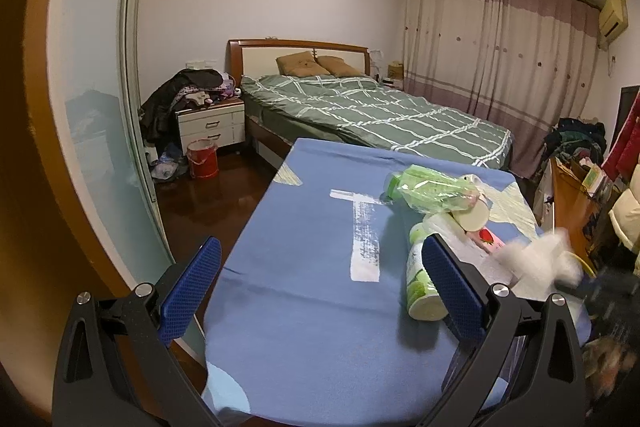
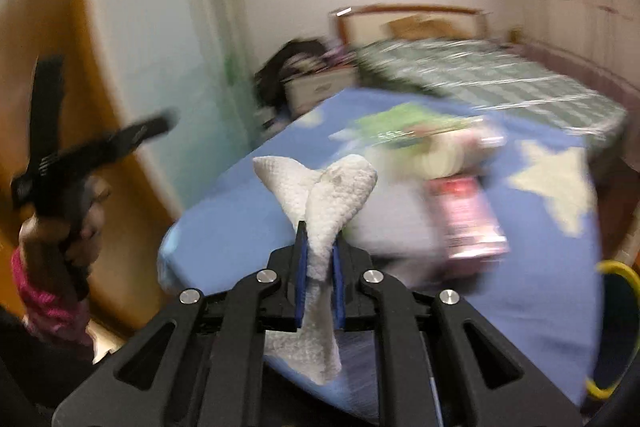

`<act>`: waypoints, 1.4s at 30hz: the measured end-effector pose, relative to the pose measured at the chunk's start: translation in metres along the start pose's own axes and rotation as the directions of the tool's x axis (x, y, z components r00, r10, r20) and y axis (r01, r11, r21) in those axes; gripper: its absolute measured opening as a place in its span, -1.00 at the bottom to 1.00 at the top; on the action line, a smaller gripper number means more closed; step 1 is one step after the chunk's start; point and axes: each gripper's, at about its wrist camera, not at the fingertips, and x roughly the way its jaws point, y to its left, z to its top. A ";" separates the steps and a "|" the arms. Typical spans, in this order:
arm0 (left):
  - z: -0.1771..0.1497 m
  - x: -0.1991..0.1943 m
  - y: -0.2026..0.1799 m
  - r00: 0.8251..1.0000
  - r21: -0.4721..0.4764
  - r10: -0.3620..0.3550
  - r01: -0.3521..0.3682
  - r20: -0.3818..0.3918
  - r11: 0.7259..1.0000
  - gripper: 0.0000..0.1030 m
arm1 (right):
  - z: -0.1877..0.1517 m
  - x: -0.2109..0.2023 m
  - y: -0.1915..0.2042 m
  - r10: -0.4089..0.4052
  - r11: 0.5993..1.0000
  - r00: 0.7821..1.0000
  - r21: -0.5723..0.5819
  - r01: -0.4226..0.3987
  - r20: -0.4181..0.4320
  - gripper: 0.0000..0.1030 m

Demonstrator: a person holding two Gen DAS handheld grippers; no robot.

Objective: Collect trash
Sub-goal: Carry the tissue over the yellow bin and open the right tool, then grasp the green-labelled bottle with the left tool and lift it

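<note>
My right gripper (image 2: 320,247) is shut on a crumpled white paper towel (image 2: 324,203) and holds it above the blue-covered table (image 2: 240,227); the view is blurred by motion. The towel shows as a white blur in the left wrist view (image 1: 540,259). My left gripper (image 1: 320,267) is open and empty above the table (image 1: 300,307). Trash lies at the table's right: a green-and-white bottle (image 1: 422,287), a green plastic wrapper (image 1: 428,189), a pink carton (image 1: 486,239), a cream cup (image 1: 474,217) and white paper (image 1: 472,255).
A bin with a yellow rim (image 2: 616,327) stands right of the table. A bed (image 1: 380,115) lies beyond it. A nightstand (image 1: 210,123) with clothes and a red bucket (image 1: 203,159) stand at the left. A sliding door (image 1: 100,127) lines the left side.
</note>
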 end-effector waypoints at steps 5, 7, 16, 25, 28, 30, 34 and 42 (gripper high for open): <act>-0.003 0.012 -0.017 0.999 0.021 -0.032 0.033 -0.034 0.999 0.93 | 0.000 -0.045 -0.102 -0.311 0.939 0.949 0.170 0.298 0.052 -0.79; -0.004 0.018 -0.026 0.998 0.036 -0.042 0.044 -0.047 0.998 0.93 | -0.010 -0.055 -0.141 -0.413 0.889 0.911 0.226 0.398 0.017 -0.79; -0.010 0.051 -0.075 0.986 0.102 -0.105 0.118 -0.129 0.988 0.93 | -0.063 -0.039 -0.297 -0.598 0.671 0.764 0.368 0.643 -0.244 -0.76; -0.016 0.078 -0.105 0.974 0.138 -0.128 0.155 -0.188 0.978 0.93 | -0.103 -0.035 -0.342 -0.618 0.563 0.717 0.455 0.690 -0.323 -0.20; -0.022 0.090 -0.111 0.967 0.159 -0.158 0.191 -0.200 0.969 0.93 | -0.112 -0.039 -0.339 -0.613 0.569 0.730 0.472 0.673 -0.302 -0.16; -0.029 0.099 -0.112 0.960 0.170 -0.171 0.211 -0.221 0.963 0.93 | -0.114 -0.043 -0.335 -0.612 0.574 0.738 0.482 0.662 -0.284 -0.13; -0.045 0.111 -0.110 0.956 0.185 -0.174 0.220 -0.236 0.958 0.92 | -0.112 -0.048 -0.323 -0.603 0.592 0.756 0.491 0.639 -0.255 -0.12; -0.067 0.134 -0.113 0.946 0.209 -0.168 0.230 -0.276 0.951 0.63 | -0.099 -0.045 -0.306 -0.585 0.628 0.781 0.488 0.606 -0.218 -0.12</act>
